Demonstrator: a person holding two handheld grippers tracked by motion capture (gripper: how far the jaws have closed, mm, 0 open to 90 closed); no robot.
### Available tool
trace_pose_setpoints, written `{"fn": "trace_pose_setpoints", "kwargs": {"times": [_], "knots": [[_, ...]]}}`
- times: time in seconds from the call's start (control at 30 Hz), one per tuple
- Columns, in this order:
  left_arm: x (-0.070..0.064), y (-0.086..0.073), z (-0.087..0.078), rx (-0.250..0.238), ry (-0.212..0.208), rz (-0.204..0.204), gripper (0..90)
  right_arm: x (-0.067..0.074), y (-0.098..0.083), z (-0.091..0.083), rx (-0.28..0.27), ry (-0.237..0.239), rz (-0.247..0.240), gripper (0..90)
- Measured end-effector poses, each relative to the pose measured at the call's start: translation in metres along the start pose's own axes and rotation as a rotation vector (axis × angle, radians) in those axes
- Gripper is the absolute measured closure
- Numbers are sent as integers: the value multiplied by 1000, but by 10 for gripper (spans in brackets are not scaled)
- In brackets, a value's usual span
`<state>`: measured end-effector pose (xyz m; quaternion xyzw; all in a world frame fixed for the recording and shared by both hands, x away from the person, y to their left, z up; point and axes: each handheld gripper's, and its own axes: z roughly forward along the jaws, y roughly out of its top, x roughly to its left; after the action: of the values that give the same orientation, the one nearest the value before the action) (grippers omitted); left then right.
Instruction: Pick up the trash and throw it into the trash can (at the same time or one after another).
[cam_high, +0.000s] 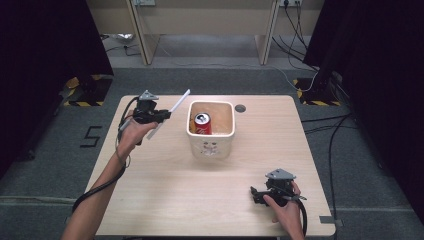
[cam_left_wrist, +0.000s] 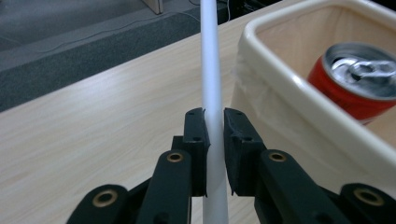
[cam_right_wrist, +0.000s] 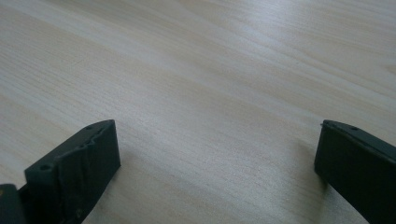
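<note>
A long white flat stick (cam_high: 173, 111) (cam_left_wrist: 211, 70) is pinched between the jaws of my left gripper (cam_high: 163, 115) (cam_left_wrist: 214, 122), which is shut on it above the table's left side. The stick slants up toward the cream bin (cam_high: 212, 145) (cam_left_wrist: 299, 107), just left of its rim. Inside the bin lies a red soda can (cam_high: 202, 123) (cam_left_wrist: 357, 79). My right gripper (cam_high: 256, 195) (cam_right_wrist: 217, 154) rests low over the table near the front right, its jaws wide apart with only bare wood between them.
The wooden table (cam_high: 210, 200) has a round cable hole (cam_high: 240, 107) behind the bin. Dark curtains flank both sides, and a bench frame and cables stand on the grey floor beyond the far edge.
</note>
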<state>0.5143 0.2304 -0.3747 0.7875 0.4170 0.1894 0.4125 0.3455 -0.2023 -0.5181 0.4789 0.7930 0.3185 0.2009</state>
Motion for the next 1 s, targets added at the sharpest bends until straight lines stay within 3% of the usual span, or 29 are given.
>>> {"fn": "trace_pose_setpoints", "kwargs": {"times": [0.23, 0.5, 1.0], "knots": [[-20, 29, -9, -18, -38, 50, 792, 0, 0, 0, 0, 0, 0, 4], [-41, 53, -6, -23, -81, 78, 792, 0, 0, 0, -2, 1, 1, 4], [-74, 78, 12, -23, -126, 107, 792, 0, 0, 0, -1, -1, -1, 4]]}}
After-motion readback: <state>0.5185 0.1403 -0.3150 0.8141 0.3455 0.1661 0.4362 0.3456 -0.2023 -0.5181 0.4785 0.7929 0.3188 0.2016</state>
